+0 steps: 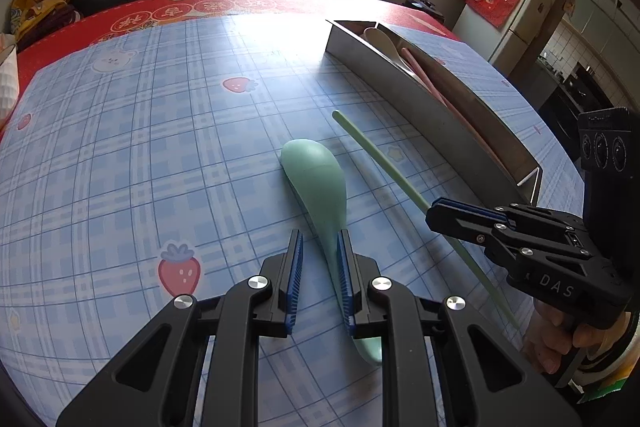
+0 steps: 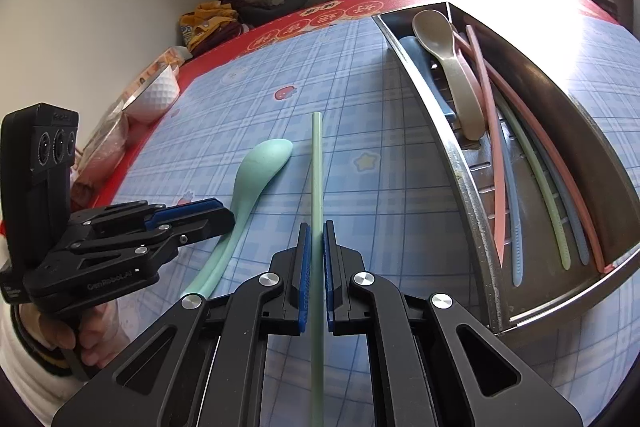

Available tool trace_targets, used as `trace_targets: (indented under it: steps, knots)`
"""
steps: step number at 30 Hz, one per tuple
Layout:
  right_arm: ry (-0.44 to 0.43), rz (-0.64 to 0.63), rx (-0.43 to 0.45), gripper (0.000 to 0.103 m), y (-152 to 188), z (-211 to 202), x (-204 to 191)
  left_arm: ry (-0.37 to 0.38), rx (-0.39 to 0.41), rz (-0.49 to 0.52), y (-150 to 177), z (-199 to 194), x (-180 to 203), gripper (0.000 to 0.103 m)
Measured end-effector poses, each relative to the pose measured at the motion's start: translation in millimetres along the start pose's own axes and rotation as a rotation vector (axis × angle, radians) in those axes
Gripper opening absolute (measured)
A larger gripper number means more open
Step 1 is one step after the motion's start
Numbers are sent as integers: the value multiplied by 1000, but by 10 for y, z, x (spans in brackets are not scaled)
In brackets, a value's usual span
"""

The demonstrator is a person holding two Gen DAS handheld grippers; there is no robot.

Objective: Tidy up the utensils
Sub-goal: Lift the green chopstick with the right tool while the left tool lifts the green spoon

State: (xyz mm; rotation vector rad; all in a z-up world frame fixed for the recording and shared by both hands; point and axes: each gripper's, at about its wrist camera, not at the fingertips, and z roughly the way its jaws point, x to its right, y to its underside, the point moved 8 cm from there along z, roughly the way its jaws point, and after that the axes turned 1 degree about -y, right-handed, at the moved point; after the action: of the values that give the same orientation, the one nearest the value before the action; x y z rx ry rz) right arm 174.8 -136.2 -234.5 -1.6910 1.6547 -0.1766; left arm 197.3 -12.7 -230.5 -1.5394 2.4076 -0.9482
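Open tablecloth [image 1: 140, 147] leftward; steel tray [image 1: 420, 115] wall along the right.

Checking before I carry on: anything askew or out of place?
Only the pink chopstick: it lies slantwise across the others in the metal tray. Nothing looks spilled or damaged.

On the table [image 2: 400, 227] lie one mint-green plastic spoon [image 2: 256, 167] and one pale green chopstick [image 2: 317, 167]. The far-right steel tray [image 2: 472, 195] holds one beige spoon [image 2: 444, 55], about six coloured chopsticks [image 2: 494, 147], and one blue-grey utensil [image 2: 420, 63].
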Motion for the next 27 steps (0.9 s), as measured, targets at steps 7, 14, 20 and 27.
trace_targets:
  steps: [7, 14, 20, 27]
  knots:
    - [4, -7, -11, 6, 17, 34, -43, 27, -3, -3, -68, 87, 73, 17]
    - [15, 3, 7, 6, 5, 5, -24, 92, -3, -65, -158, 170, 103, 22]
    - [36, -12, 1, 6, 45, -56, -28, 51, 4, -46, -252, 257, 153, 22]
    - [60, -3, 24, 6, 94, -186, 52, -18, 26, -23, -305, 308, 192, 17]
